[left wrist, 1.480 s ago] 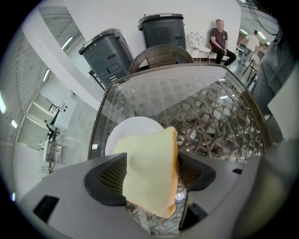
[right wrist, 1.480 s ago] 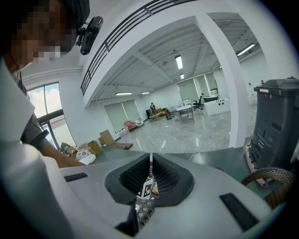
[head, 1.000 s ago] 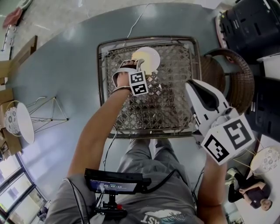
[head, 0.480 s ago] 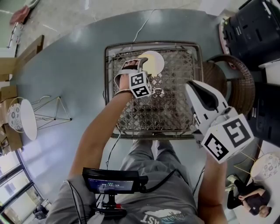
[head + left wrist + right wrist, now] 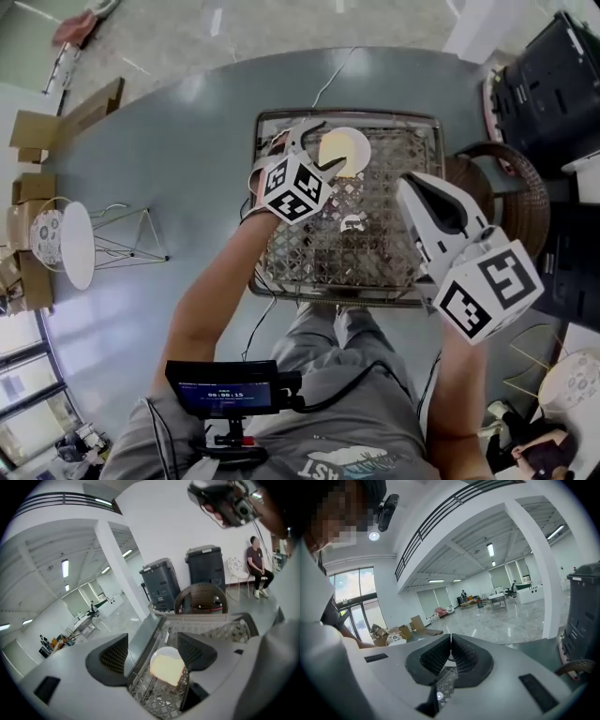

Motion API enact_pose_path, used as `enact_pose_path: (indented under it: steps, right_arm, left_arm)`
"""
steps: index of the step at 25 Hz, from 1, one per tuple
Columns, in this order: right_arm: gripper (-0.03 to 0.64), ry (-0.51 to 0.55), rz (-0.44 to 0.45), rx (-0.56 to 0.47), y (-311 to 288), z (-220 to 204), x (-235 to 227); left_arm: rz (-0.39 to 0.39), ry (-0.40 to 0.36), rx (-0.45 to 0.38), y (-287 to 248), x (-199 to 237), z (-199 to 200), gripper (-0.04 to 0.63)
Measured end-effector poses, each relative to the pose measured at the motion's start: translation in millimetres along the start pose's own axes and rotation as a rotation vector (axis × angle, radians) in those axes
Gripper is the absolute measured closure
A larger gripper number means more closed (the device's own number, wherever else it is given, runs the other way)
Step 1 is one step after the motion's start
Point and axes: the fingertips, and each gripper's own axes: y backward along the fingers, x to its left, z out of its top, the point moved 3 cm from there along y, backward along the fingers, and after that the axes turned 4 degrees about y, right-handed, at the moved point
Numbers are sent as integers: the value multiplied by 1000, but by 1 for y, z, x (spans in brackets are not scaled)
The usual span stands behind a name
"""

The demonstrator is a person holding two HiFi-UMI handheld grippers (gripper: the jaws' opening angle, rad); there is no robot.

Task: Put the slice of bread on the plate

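A pale slice of bread point(image 5: 336, 151) lies on a small white plate point(image 5: 358, 141) at the far end of a metal lattice tray table point(image 5: 375, 253). My left gripper point(image 5: 309, 139) hovers just left of the plate, open and holding nothing. In the left gripper view the bread point(image 5: 168, 669) and the plate point(image 5: 164, 652) show below and between the spread jaws of that gripper point(image 5: 153, 639). My right gripper point(image 5: 406, 181) hangs over the tray's right side, shut and empty. Its jaws meet at the tips in the right gripper view point(image 5: 451, 638).
A small shiny metal piece point(image 5: 352, 223) lies mid-tray. A brown wicker chair point(image 5: 511, 192) stands right of the table, with black bins point(image 5: 553, 75) behind it. A white round side table point(image 5: 67, 246) and cardboard boxes point(image 5: 37, 141) stand at left.
My left gripper has risen toward the camera and drawn back a little from the plate. The bread stays on the plate. The right gripper has held still.
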Motion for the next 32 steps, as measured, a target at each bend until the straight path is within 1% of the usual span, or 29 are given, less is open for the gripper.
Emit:
enact_pose_path:
  steps: [2,4,5,7,8,9,10,11,13,16,21,26,32]
  right_arm:
    - [607,14,21,-30,5,12,10]
    - [609,42,45,-58,11,26,20]
    - [609,65,59,-71,14,33,25]
    - [611,113,84,-98,22,46,36]
    - [611,123,98,-112,29,51,42]
    - [611,123,114,-125,36,56,48]
    - [611,120,131,-137,42,61,56]
    - [612,121,148,-149,46,66,64]
    - [612,132,179,-174,51,80,78]
    - [612,156,216,-198,58,97,98]
    - [612,194,249,-231,70,116,126]
    - [612,241,267,-255,75,121,166]
    - [612,260,240,-259,73,111,229]
  left_arm:
    - [24,74,-95,34,10,28,259]
    - [44,153,-210,72,19,60,262]
    - [50,190,-271,92,22,76,280]
    - [51,244,-394,134,23,107,379]
    - [45,265,-454,156,19,121,438]
    - [36,283,-511,178,14,134,524]
    - [25,303,-562,200,10,145,588]
    - [18,323,-600,222,7,154,588]
    - [29,348,-656,263,8,165,589]
    - [77,362,-711,310,13,176,589]
    - [161,372,-772,363,24,180,588]
    - [211,385,-805,411,24,158,589]
    - [205,390,-813,471,15,117,589]
